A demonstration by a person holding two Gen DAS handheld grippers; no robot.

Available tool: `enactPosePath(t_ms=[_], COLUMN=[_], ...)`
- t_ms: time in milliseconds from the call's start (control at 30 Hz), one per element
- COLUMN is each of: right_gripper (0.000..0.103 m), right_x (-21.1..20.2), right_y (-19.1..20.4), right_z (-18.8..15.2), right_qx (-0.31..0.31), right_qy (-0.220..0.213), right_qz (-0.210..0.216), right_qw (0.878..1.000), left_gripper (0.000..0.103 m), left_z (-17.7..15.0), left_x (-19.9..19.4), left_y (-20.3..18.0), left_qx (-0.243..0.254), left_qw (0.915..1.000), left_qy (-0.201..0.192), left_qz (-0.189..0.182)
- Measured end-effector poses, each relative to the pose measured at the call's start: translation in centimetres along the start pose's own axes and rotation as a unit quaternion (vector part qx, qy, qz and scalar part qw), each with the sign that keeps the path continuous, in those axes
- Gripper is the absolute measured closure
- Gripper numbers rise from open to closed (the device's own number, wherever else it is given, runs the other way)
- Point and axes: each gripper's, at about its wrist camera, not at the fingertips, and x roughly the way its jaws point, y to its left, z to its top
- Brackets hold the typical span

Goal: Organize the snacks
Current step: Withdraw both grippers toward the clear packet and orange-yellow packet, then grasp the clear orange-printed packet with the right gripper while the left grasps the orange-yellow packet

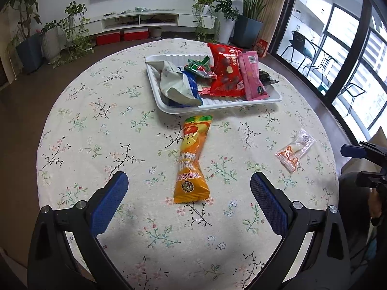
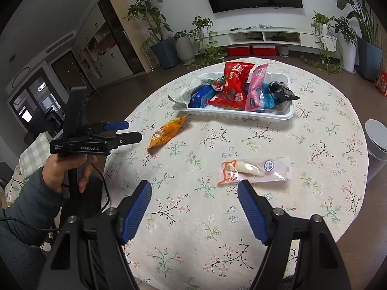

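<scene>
My left hand-held gripper [image 1: 189,188] hung wide open and empty, and the orange snack packet [image 1: 193,159] lay flat on the tabletop [image 1: 96,125] straight ahead between its fingers, long axis running away toward the white tray [image 1: 217,102] of snacks beyond. My right hand-held gripper [image 2: 194,194], equally spread and empty, had the clear-wrapped snack [image 2: 254,170] just ahead, crosswise, slightly right.

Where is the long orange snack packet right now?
The orange snack packet lies flat on the floral tablecloth, just short of the white tray's near edge and straight ahead of the open left claw, untouched.
</scene>
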Motion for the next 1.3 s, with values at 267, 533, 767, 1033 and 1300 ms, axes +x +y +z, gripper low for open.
enactPosePath(t_ms=[267, 533, 767, 1033, 1300], right_gripper=[0.027, 0.027, 0.027, 0.027, 0.032], right_x=[0.4, 1.9, 4.2, 7.4, 10.6], right_y=[0.0, -1.5, -2.6, -2.8, -3.5], right_z=[0.5, 2.0, 2.8, 3.2, 4.2], right_qx=[-0.048, -0.15, -0.216, -0.29, -0.329], right_qy=[0.012, 0.051, 0.094, 0.146, 0.211], right_qz=[-0.021, -0.049, -0.047, -0.024, -0.016], right_qw=[0.999, 0.986, 0.971, 0.946, 0.92], left_gripper=[0.001, 0.001, 0.013, 0.029, 0.042], left_z=[1.4, 2.9, 4.1, 4.2, 4.7], left_x=[3.3, 7.2, 8.6, 10.3, 10.9], left_y=[-0.6, -0.7, -0.4, 0.3, -0.3], left_qx=[0.043, 0.071, 0.066, 0.06, 0.086], left_qw=[0.9977, 0.9928, 0.9927, 0.9908, 0.9875], left_qy=[0.051, 0.096, 0.101, 0.121, 0.132], left_qz=[0.004, 0.007, 0.006, 0.002, 0.004])
